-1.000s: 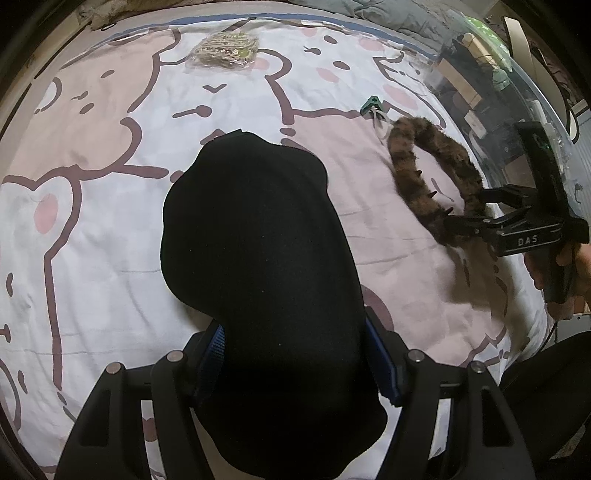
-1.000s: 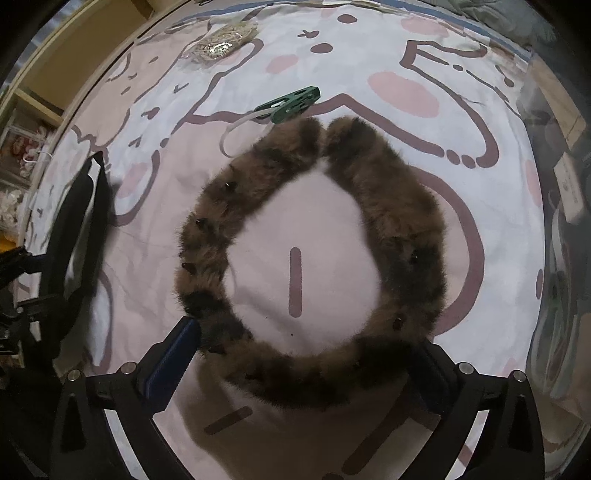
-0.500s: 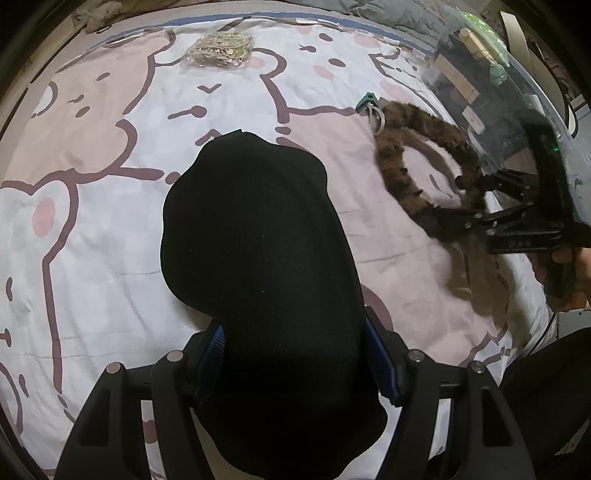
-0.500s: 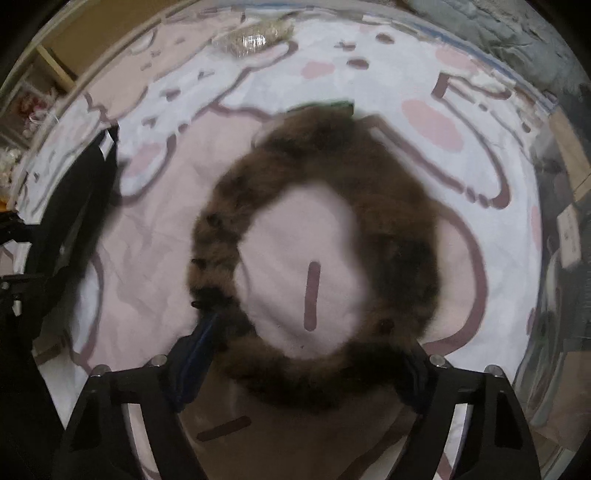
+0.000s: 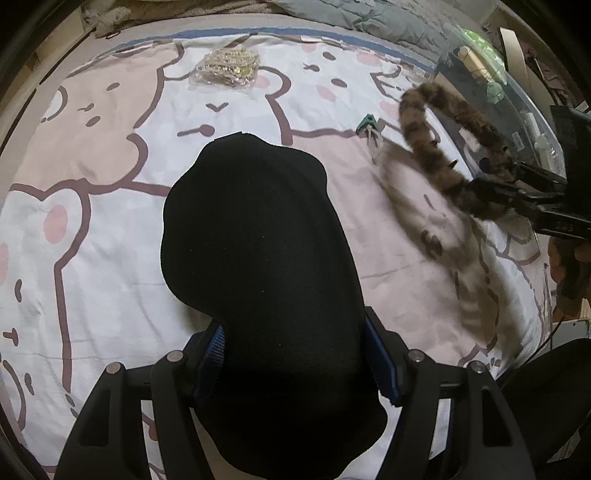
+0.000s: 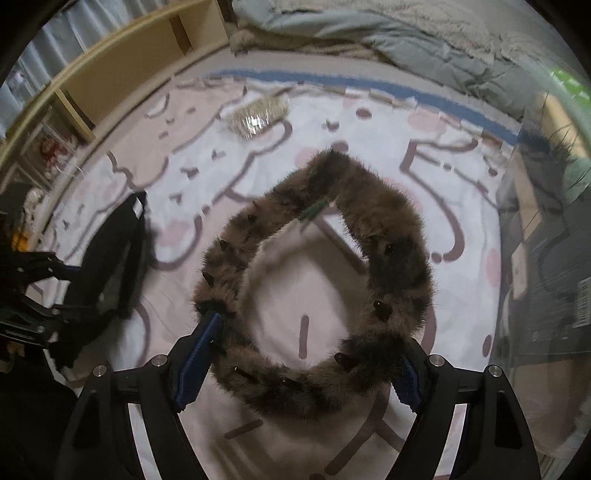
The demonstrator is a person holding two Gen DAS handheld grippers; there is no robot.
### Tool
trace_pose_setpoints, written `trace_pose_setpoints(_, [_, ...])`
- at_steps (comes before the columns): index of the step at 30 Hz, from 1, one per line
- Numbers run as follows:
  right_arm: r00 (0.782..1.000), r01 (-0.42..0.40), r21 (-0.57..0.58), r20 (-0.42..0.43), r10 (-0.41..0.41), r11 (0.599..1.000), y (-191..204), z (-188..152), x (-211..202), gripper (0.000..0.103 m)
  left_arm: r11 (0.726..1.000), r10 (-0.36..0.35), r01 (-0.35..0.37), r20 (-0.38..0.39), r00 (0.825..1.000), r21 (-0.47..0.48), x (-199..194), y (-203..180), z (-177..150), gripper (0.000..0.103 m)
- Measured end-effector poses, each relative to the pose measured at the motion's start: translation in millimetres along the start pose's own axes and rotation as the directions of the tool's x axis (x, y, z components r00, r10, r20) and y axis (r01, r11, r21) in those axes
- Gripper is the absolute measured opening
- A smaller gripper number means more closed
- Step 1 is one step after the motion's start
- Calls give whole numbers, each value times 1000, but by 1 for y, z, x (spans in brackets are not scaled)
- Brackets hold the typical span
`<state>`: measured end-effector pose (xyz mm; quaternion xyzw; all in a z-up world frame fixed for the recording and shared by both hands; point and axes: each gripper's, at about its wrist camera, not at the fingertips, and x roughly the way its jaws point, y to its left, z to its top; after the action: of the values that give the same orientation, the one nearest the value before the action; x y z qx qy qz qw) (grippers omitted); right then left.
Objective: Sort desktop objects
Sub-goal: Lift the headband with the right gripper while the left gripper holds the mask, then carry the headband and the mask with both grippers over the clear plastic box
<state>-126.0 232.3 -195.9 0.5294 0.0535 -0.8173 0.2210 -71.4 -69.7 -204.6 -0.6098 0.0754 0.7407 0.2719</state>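
A brown furry headband [image 6: 399, 266] hangs clear of the bear-print sheet [image 6: 369, 147], its two ends pointing away from me. My right gripper [image 6: 308, 343] is shut on its lower arc, with the blue pads pressing both sides. From the left wrist view the same headband [image 5: 424, 147] hangs from the right gripper [image 5: 491, 184] at the right edge. My left gripper [image 5: 295, 343] is shut on a black soft case [image 5: 258, 240] that fills the middle of that view. In the right wrist view the black case [image 6: 118, 258] shows edge-on at the left.
A green clip [image 5: 367, 123] with a white loop lies on the sheet near the headband. A clear bag of gold-coloured bits [image 5: 225, 68] sits at the far side. A clear plastic box [image 5: 517, 110] stands to the right, a grey blanket [image 6: 369, 33] beyond, wooden shelves [image 6: 129, 74] far left.
The right gripper's jaws closed on the headband and lifted it off the sheet, tilting it up. The left gripper and the black case stayed put.
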Motion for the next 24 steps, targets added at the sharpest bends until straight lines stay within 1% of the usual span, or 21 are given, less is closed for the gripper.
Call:
trace_pose_setpoints(6, [993, -38, 19, 111, 36, 999, 1, 12, -37, 83, 1000, -16, 16, 54, 998, -9, -19, -2, 10, 68])
trace_pose_setpoints(11, [975, -64, 36, 216, 55, 997, 0, 17, -74, 83, 999, -30, 31, 109, 994, -7, -38, -8, 20, 68])
trace_pose_setpoints(17, [940, -81, 66, 336, 54, 995, -9, 17, -119, 83, 999, -54, 53, 162, 985, 10, -58, -24, 29, 68])
trace_pose_setpoints(24, [884, -99, 123, 467, 31, 987, -26, 7, -174, 83, 993, -111, 102, 233, 966, 54, -86, -56, 42, 68])
